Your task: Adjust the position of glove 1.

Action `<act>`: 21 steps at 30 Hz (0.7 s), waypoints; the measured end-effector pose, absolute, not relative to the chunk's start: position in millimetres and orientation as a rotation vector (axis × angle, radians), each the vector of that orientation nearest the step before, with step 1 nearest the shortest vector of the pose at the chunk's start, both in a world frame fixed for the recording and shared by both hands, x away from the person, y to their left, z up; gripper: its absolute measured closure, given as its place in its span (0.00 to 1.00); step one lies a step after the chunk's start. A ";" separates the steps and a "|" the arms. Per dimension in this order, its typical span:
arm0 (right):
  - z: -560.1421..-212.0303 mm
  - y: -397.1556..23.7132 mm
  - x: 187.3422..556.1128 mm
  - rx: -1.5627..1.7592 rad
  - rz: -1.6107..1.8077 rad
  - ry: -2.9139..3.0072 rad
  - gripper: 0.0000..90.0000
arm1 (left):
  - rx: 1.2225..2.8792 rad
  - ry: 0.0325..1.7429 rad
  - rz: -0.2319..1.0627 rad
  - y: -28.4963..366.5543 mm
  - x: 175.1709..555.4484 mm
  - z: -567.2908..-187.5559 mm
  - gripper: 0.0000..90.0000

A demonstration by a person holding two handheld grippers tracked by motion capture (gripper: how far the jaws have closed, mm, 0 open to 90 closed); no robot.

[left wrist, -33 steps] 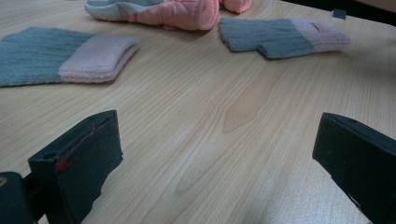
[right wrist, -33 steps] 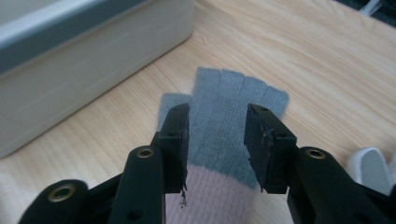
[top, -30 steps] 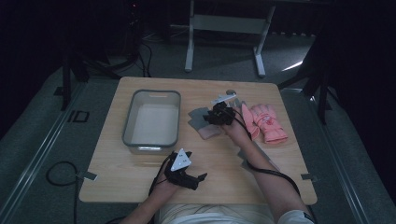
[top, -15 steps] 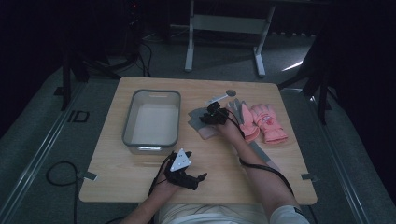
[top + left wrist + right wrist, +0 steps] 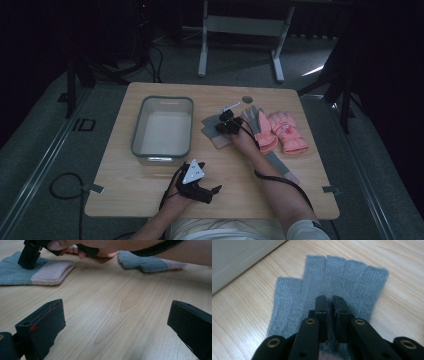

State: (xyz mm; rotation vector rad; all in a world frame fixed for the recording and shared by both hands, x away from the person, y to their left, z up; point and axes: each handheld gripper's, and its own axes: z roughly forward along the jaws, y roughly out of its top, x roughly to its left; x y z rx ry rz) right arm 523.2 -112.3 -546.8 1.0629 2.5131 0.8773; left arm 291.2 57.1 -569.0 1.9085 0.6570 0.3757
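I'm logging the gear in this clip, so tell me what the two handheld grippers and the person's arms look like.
Both grippers are black with two blocky jaws. The left gripper carries a grey three-cornered plate on top, and one jaw has red marks. The right gripper has brass-coloured rivets on its linkage. A black cable trails from each. The forearms are bare, with a white sleeve at the right upper arm.

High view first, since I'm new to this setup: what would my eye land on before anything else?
The right gripper, near the table's middle, has just been closing and pinches the knit of a grey fingerless glove lying flat beside the grey bin. Right of it, a pair of pink gloves stands out as the brightest colour on the wooden table. At the near edge, the left gripper rests with its jaws wide open.
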 end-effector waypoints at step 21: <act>-436.5 -141.5 423.4 1.287 1.086 2.238 0.95 | 1.912 0.669 0.405 55.5 290.3 -568.9 0.01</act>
